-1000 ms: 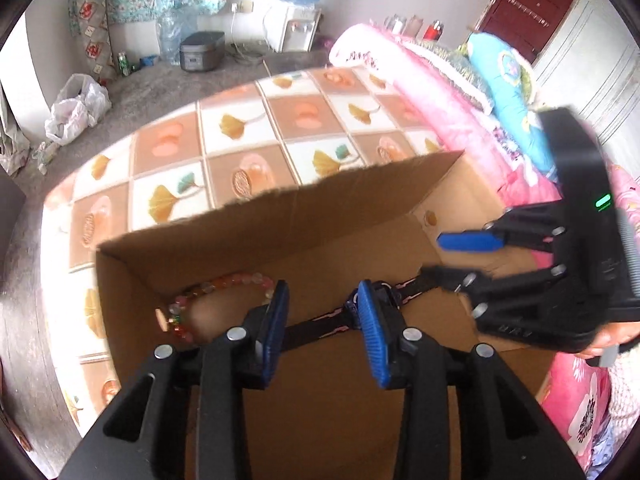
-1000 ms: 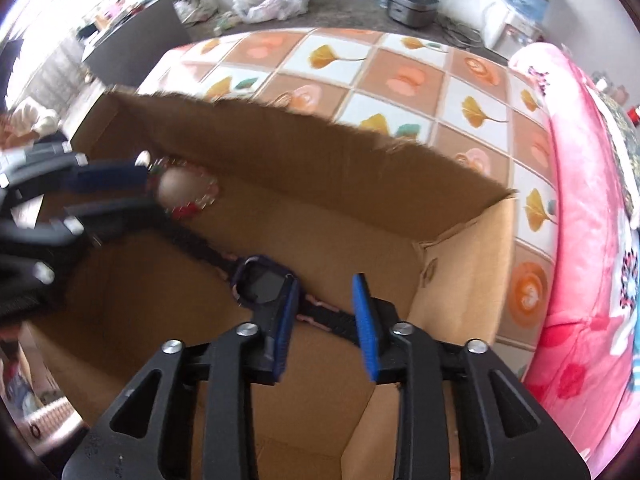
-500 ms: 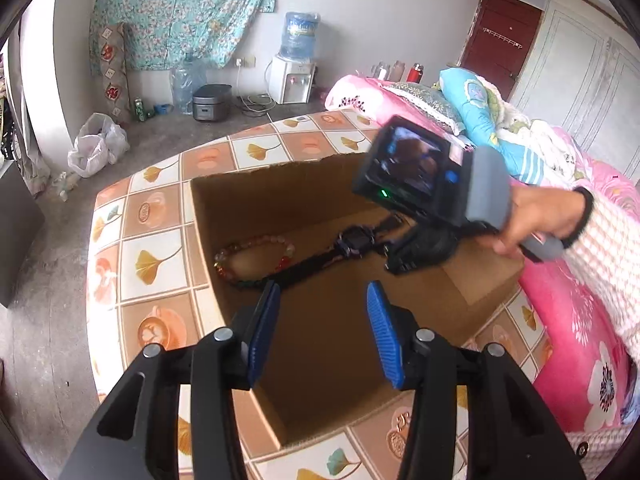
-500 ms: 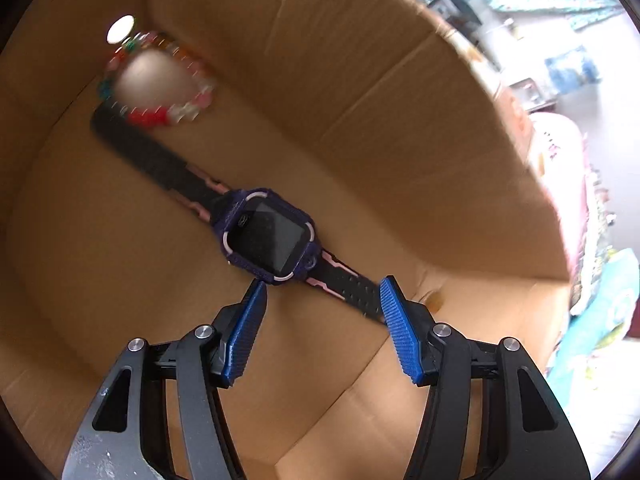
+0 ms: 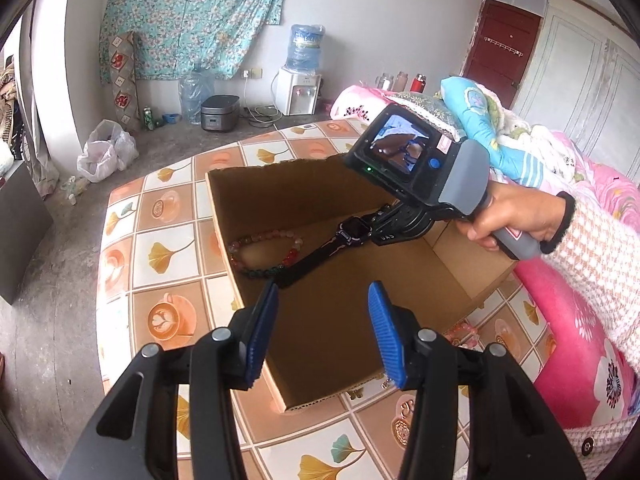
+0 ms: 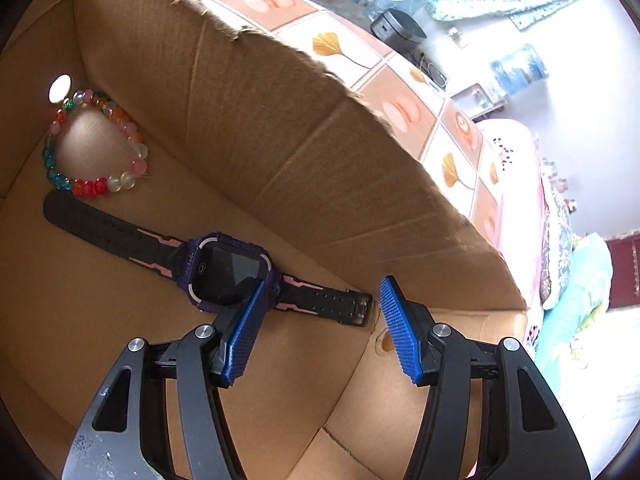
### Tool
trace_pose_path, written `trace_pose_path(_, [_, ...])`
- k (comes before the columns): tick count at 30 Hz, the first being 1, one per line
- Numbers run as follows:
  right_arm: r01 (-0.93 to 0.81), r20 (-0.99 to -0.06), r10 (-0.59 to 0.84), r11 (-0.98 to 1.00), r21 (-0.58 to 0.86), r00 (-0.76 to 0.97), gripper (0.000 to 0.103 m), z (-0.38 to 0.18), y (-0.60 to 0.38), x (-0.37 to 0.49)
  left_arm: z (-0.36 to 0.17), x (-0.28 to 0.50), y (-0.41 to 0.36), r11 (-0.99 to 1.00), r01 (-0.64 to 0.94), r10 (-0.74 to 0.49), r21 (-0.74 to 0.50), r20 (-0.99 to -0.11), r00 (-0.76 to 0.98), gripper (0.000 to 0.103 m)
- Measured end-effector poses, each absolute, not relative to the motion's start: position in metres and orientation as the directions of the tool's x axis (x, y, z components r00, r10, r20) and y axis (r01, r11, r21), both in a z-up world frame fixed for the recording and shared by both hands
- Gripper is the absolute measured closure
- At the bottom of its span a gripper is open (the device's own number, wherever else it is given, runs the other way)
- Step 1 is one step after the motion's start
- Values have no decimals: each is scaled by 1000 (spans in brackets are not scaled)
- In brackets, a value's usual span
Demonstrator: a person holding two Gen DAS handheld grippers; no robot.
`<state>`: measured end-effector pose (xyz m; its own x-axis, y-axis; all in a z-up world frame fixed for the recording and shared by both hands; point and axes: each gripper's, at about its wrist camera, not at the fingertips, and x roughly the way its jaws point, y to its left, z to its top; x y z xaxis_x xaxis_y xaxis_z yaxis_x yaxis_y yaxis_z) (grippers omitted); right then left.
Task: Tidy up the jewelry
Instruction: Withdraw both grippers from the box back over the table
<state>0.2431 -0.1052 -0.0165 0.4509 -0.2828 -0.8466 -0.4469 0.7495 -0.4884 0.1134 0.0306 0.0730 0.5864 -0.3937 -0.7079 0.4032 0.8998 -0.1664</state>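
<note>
A lived-in home bedroom, pink floral bedding (image 5: 576, 344) at right, water dispenser (image 5: 299, 80) upper centre, what looks like a rice cooker (image 5: 219, 113) on bare floor, floral cloth (image 5: 192, 12) hung upper left

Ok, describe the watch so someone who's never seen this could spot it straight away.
Look inside the open brown cardboard box on the tiled tabletop. On its floor lies a purple square-faced smartwatch, strap stretched flat. Unlike the round multicoloured bead bracelet beside one strap end, it's long, dark and has pink strap markings.
</note>
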Motion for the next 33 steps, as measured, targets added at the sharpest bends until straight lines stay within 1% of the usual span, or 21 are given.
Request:
trace_pose_path(3, [-410,-848,-260,785,-464,461,48,-5,-114,240,74,107,34,901,396,-401,-179,-692,600,57])
trace_pose_path(4, [-399,-857,-238,806,-436,456,48,0,-119,238,75,104,35,899,396,-408,-186,-685,604,57])
trace_pose_path(6, [-372,-878,-160,861,-348,451,48,18,-134,233,78,97,37,896,401,-418,-191,-669,615,56])
trace_pose_path(8, [-342,-874,-56,907,-247,483,48,43,-148,216,81,87,40,890,415,-432,-190,-645,630,54])
trace_pose_path(10, [-317,-848,30,934,-165,529,48,69,-164,192,84,76,43,882,434,-447,-185,-624,642,51])
trace_pose_path(12, [-290,-799,107,953,-87,591,46,96,-186,160,85,63,46,871,460,-463,-176,-608,645,46])
trace_pose_path(15, [-269,-724,201,963,22,660,40,123,-209,107,82,42,49,852,494,-490,-175,-599,633,40])
trace_pose_path(16, [-259,-699,223,964,55,679,34,125,-219,84,79,35,49,845,504,-500,-181,-601,623,39])
trace_pose_path(17, [-253,-685,237,964,80,689,31,122,-228,65,77,30,49,839,510,-509,-189,-603,614,37])
trace_pose_path(19, [-226,-684,240,968,113,689,28,110,-251,47,68,20,47,834,514,-514,-200,-619,594,33])
trace_pose_path(21, [-183,-708,210,976,116,674,24,96,-251,32,56,12,41,839,509,-499,-193,-644,580,32])
trace_pose_path(22, [-152,-724,185,982,112,665,20,83,-251,26,47,11,36,845,502,-485,-186,-663,570,31])
trace_pose_path(23, [-117,-743,163,987,114,649,18,73,-255,14,38,11,31,851,493,-470,-181,-683,560,31])
trace_pose_path(24, [-84,-775,145,989,118,615,18,58,-249,15,27,12,24,860,482,-445,-169,-711,544,31])
trace_pose_path(26, [-41,-832,152,987,155,533,18,26,-247,11,5,12,11,871,473,-399,-134,-755,521,31])
trace_pose_path(28, [3,-872,119,991,137,475,18,2,-244,7,-15,15,-5,881,465,-340,-84,-796,501,31])
trace_pose_path(30, [18,-883,83,995,103,461,18,-9,-238,-8,-30,17,-19,880,473,-295,-34,-819,491,31])
trace_pose_path(33, [4,-891,57,998,65,450,17,-19,-231,-9,-47,20,-28,883,468,-256,-5,-843,473,31])
